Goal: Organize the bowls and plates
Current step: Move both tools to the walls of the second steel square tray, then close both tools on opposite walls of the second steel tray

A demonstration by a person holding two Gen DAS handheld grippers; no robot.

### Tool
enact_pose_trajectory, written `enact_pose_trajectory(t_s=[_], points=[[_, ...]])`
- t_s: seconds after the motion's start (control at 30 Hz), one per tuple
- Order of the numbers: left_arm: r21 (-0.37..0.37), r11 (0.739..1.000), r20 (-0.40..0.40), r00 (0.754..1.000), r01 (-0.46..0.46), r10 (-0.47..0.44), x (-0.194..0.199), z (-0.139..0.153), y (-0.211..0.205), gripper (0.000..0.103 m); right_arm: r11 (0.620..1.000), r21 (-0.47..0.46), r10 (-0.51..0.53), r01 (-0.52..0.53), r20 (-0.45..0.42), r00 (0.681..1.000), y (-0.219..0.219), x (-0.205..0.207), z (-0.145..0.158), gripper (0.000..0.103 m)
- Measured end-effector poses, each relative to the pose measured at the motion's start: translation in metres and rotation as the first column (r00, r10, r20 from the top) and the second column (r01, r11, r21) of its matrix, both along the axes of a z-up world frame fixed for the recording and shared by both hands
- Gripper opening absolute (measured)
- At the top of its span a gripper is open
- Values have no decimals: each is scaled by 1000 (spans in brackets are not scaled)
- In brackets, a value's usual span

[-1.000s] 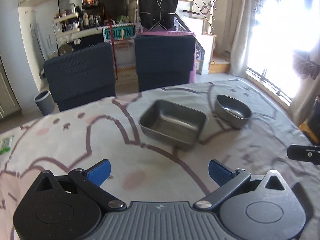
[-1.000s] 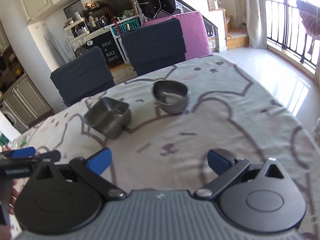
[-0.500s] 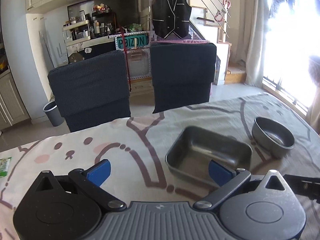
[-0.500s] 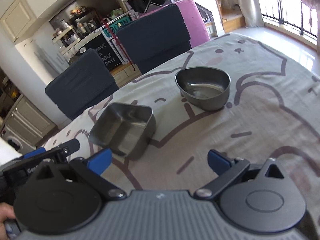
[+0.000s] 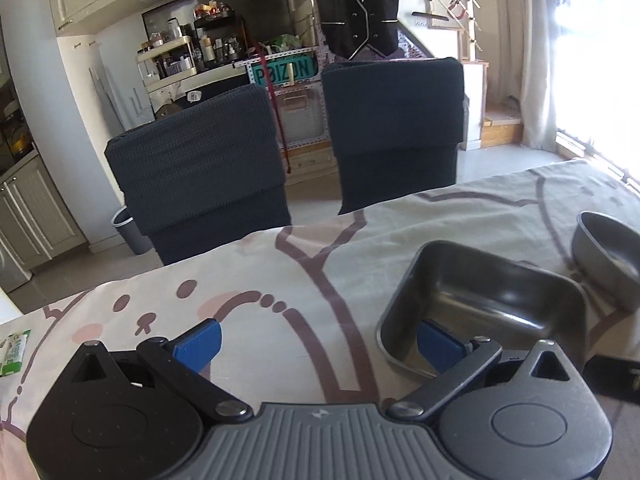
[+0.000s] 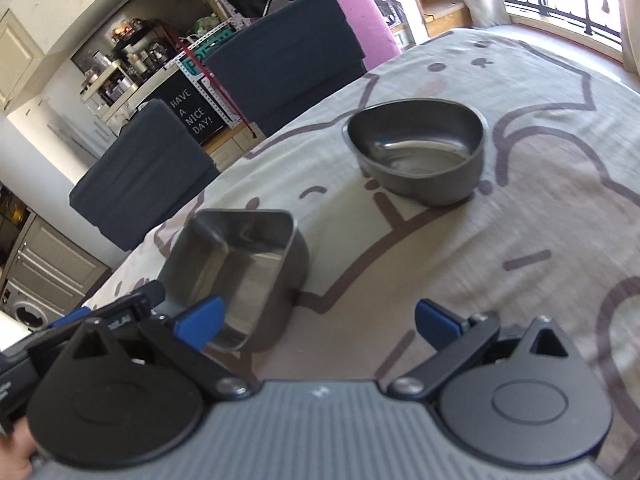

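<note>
A square steel dish (image 5: 484, 300) (image 6: 240, 264) stands on the patterned tablecloth (image 5: 280, 280), with a round steel bowl (image 5: 608, 256) (image 6: 420, 148) beyond it to the right. My left gripper (image 5: 320, 342) is open and holds nothing. Its right blue fingertip (image 5: 440, 344) is at the dish's near rim, over the inside. My right gripper (image 6: 318, 322) is also open and holds nothing. Its left fingertip (image 6: 200, 322) overlaps the dish's near corner. The left gripper's tip (image 6: 120, 312) shows at the dish's left side in the right wrist view.
Two dark chairs (image 5: 200, 168) (image 5: 396, 128) stand at the table's far edge, one over a pink backrest (image 6: 364, 20). A green packet (image 5: 14, 352) lies at the left table edge. A grey bin (image 5: 128, 232) sits on the floor beyond. Bare cloth lies right of the bowl.
Both grippers have moved in toward the square dish, which now looks larger and closer. The left gripper's right finger has reached the dish's near rim. Both stay open.
</note>
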State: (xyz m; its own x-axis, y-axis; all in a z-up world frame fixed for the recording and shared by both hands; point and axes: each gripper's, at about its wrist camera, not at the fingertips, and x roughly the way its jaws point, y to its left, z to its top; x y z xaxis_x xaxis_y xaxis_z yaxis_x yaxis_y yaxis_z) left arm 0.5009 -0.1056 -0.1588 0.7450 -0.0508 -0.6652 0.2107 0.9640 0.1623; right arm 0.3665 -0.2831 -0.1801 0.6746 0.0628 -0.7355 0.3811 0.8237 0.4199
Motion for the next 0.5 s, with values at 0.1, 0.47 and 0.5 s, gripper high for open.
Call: enact_pose_trajectory(t_s=[0.1,0.47,0.5], points=[[9,1000,2,1000,-8,8,1,-4,1,103,1000,-15,18,-18,-28,999,6,6,-6,103],[83,997,10,1000,-1,0,-5,-15,0,102,996,-89,-21,16,-58,998,-3,3,-11,103],[85,996,8,1000,4,-4,-6,-15,0,102,996,-90,-20,15,-58,998,-3,2,-11,103]])
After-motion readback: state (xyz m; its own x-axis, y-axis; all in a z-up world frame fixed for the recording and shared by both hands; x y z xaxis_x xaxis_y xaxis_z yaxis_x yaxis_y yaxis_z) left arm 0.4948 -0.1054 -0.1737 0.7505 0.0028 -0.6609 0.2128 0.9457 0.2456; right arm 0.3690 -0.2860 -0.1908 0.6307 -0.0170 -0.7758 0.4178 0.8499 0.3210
